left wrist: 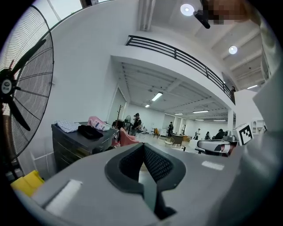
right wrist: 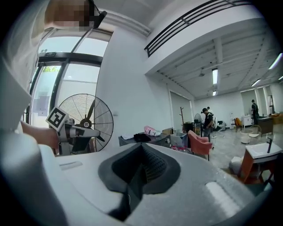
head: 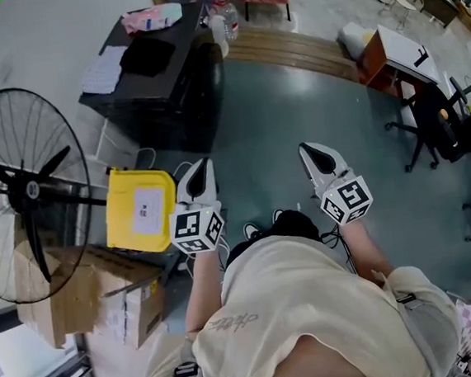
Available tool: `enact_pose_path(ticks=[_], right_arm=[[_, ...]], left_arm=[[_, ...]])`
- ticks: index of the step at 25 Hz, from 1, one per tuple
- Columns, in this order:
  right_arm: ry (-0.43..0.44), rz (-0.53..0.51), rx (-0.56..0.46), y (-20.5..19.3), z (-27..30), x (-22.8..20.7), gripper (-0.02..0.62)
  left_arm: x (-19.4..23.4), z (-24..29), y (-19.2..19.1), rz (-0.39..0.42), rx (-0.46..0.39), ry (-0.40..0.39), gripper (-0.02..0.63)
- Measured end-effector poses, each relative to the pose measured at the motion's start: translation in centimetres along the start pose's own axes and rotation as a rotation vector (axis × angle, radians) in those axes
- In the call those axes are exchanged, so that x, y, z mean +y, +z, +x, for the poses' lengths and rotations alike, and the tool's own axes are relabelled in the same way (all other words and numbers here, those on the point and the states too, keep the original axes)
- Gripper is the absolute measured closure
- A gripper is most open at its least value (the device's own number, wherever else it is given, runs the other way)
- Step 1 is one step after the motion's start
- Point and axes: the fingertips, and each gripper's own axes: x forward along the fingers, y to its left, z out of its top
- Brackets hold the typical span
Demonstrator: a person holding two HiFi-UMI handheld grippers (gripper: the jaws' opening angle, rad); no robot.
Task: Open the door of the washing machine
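The person in a cream shirt (head: 314, 317) holds both tools out level over the grey-green floor (head: 278, 113), side by side and well apart. The left gripper (head: 201, 167) has its dark ribbed jaws pressed together at the tips with nothing between them, as the left gripper view (left wrist: 143, 146) shows. The right gripper (head: 309, 151) is closed in the same way and also empty (right wrist: 141, 145). No view shows the washing machine or its door, so I cannot tell where it lies relative to the fingers. A yellow plastic container (head: 140, 209) sits just beside the left gripper, a large black pedestal fan (head: 29, 191) stands farther left, and a dark cabinet (head: 160, 91) with clothes on top stands ahead.
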Motion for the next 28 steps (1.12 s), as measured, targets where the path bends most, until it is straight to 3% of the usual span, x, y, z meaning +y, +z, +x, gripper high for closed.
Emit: enact_pose_path(ticks=[9,10,11,13,22,28], right_arm=[[-0.03,-0.06,0.03,-1.2,0.2,0.4,0.585],[-0.017,-0.057,0.038,-1.3,0.4,0.5,0.46],[-0.005,-0.055,0.045,-1.4,0.7,0.6,0.387],[-0.001,-0.067,0.051,-1.4,1.0,0.7,0.429],[-0.023,-0.063,0.077,-1.8,1.1,-0.5,0.428],[-0.032,0.002,0.088,-3.0,1.7,-4.4,0.416]], left_arm=[[0.3,-0.2,-1.0,-0.015,0.028,0.009,0.589],[0.4,-0.2,-1.1,-0.019,0.031,0.009,0.589],[0.5,-0.2,-1.1,-0.021,0.031,0.01,0.589],[0.7,0.0,-1.0,-0.023,0.027,0.01,0.589],[0.5,2.3,-1.7,-0.039,0.058,-0.022,0.589],[-0.6,5.7,-1.9,-0.021,0.089,-0.027,0.589]])
